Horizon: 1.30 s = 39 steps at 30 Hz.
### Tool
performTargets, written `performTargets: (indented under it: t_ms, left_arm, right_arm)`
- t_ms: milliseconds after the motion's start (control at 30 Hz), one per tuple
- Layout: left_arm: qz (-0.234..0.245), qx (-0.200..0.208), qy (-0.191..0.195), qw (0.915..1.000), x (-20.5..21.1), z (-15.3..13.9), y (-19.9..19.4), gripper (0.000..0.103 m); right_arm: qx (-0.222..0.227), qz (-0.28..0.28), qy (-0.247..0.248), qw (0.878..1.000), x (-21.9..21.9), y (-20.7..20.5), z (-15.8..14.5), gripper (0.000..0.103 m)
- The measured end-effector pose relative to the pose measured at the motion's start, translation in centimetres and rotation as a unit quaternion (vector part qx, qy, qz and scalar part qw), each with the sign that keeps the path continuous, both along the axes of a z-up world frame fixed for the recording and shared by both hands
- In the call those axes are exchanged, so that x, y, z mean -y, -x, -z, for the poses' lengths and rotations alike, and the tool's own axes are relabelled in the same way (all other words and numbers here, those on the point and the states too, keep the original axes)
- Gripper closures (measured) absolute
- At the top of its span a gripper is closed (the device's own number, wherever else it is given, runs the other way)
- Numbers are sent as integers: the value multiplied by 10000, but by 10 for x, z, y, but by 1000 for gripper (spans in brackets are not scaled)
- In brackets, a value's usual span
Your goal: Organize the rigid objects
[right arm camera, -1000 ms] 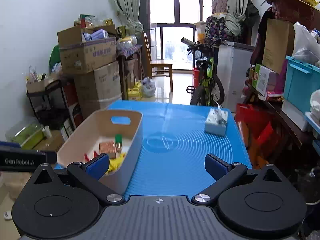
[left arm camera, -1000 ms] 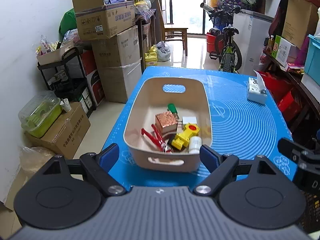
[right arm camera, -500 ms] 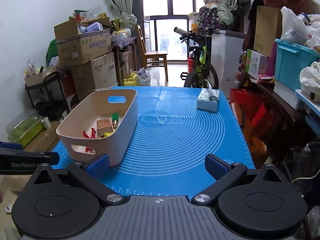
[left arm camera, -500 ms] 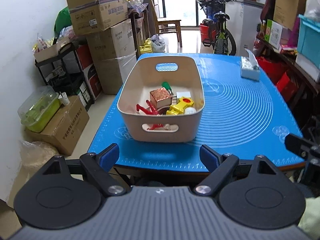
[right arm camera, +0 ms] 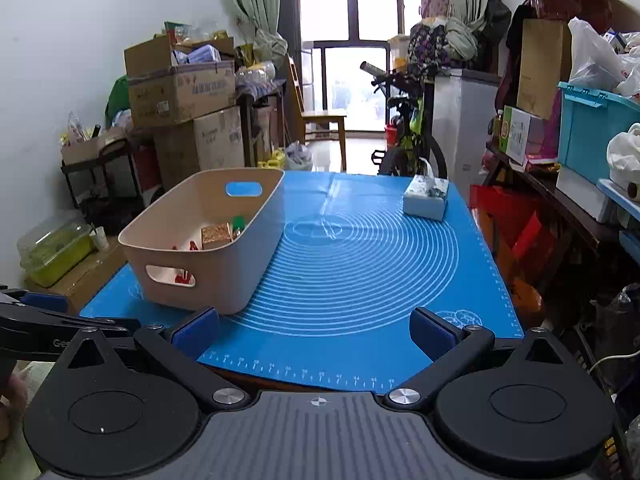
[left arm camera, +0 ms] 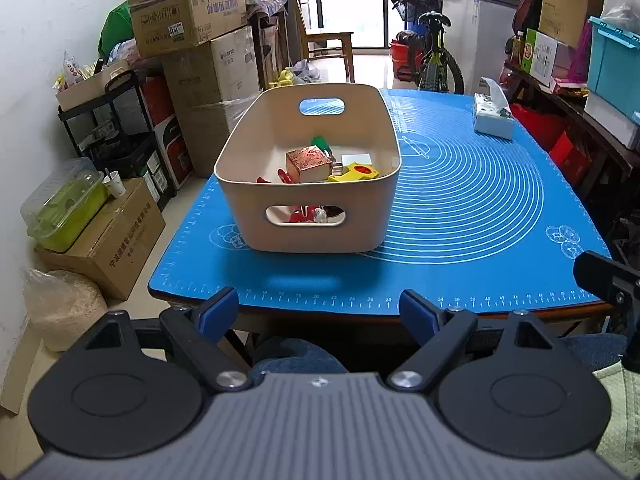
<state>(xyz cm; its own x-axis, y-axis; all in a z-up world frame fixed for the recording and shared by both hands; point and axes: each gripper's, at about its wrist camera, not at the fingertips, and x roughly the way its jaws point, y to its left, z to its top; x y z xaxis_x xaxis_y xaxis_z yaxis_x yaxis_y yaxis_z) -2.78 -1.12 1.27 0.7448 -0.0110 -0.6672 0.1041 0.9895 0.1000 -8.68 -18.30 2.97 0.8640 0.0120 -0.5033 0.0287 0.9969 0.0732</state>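
A beige basket (left arm camera: 308, 226) with cut-out handles stands on the left part of the blue mat (left arm camera: 460, 200); it also shows in the right wrist view (right arm camera: 224, 276). Inside lie several rigid objects: a copper-coloured block (left arm camera: 309, 164), a yellow toy (left arm camera: 354, 172), a green-capped item (left arm camera: 321, 143), a white piece (left arm camera: 356, 159) and red parts (left arm camera: 302, 215). My left gripper (left arm camera: 319, 312) is open and empty, held off the table's near edge, well short of the basket. My right gripper (right arm camera: 315, 330) is open and empty over the mat's near edge, right of the basket.
A tissue box (left arm camera: 493, 116) sits at the mat's far right (right arm camera: 425, 197). Cardboard boxes (left arm camera: 188, 12), a black rack (left arm camera: 116, 128) and a green-lidded container (left arm camera: 64, 204) crowd the left. A bicycle (left arm camera: 434, 52) stands behind the table. Shelves with bins (right arm camera: 592, 132) line the right.
Both grippers have pulled back from the table toward me and dropped lower. The basket now looks farther off, and the table's near edge has come into view. Both stayed open.
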Motion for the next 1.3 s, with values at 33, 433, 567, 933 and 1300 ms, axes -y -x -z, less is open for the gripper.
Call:
performTargets:
  t_ms: [33,433,567,933,1300]
  left_arm:
    - [5,13,-7,10000,1,1,0,16]
    - [-31,95,-69,9999,4,5,2,16]
    - [-10,78,-46,10000,3,5,1,16]
    - [-19,64,-10,10000,0,3,0,16]
    - [-20,57,-31,10000,-2,3,-1,16]
  right_arm:
    - [25,7,-9,10000,0,1,1,2]
    - [-24,-40,45,10000,-5,1,6,2]
    - [-13,-28,1,10000,-5,0,7,2]
    - [-10,-31,-1,10000,-4,0,7,2]
    - [-12,-31,-10,10000,-4,0,8,2]
